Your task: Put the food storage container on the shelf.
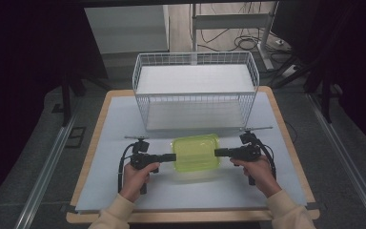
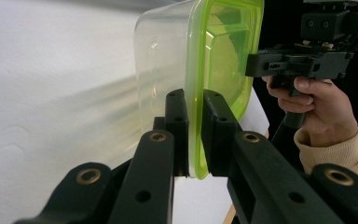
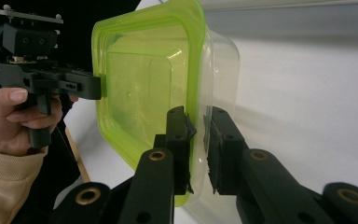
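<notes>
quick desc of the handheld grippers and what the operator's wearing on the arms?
Both the left gripper and the right gripper are matte black, pistol-gripped, each with two blocky jaws on linkage arms pinned by brass-coloured bushings. A black cable loops from each body, and a thin grey plate sits on top. The sleeves are pale cream with ribbed cuffs.

The container (image 2: pixel 214 60) is cut off by the top edge in the left gripper view.

Clear container (image 1: pixel 196 153) with lime-green lid; black grippers; white wire basket (image 1: pixel 195 90); pale grey table (image 1: pixel 114 124).
</notes>
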Available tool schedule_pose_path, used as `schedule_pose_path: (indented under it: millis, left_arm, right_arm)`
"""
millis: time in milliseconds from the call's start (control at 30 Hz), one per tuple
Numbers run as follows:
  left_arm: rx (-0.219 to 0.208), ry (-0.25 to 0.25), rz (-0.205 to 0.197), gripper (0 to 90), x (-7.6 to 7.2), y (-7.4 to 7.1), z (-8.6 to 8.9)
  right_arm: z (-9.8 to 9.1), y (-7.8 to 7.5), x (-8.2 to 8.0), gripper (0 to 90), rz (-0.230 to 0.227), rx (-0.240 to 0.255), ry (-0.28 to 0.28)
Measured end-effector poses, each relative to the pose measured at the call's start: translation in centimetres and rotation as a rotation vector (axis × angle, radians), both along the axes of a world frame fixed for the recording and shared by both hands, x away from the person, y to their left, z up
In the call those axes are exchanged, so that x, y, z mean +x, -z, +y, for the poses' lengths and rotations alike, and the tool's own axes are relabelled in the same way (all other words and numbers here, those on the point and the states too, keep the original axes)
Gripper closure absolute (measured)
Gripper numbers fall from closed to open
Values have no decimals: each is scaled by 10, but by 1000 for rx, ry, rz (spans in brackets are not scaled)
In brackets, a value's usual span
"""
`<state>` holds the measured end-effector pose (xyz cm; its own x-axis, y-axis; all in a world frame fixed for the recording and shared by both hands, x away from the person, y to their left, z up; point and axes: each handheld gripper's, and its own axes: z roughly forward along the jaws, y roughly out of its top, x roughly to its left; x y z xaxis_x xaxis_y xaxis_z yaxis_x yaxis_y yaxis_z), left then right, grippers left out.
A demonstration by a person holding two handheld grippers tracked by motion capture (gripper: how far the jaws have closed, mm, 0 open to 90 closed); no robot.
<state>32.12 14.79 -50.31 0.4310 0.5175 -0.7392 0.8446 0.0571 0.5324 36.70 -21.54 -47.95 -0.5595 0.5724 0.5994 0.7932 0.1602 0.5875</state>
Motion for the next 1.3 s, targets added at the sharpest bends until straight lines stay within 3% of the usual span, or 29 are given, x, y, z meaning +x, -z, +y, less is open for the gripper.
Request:
schedule_pose_path:
  millis: [400, 800, 967, 1300]
  left_arm:
    - [11, 3, -49, 824, -4, -14, 0]
    - [19, 3, -79, 823, -4, -26, 1]
    - [5, 10, -79, 822, 0, -30, 2]
    - [23, 12, -112, 821, 11, -58, -2]
  right_arm:
    - [-2, -16, -7, 803, -51, 16, -5]
    - [-3, -26, -10, 808, -74, 37, -8]
    - [-2, -36, -10, 808, -98, 33, -8]
    - [-5, -62, -4, 811, -135, 54, 16]
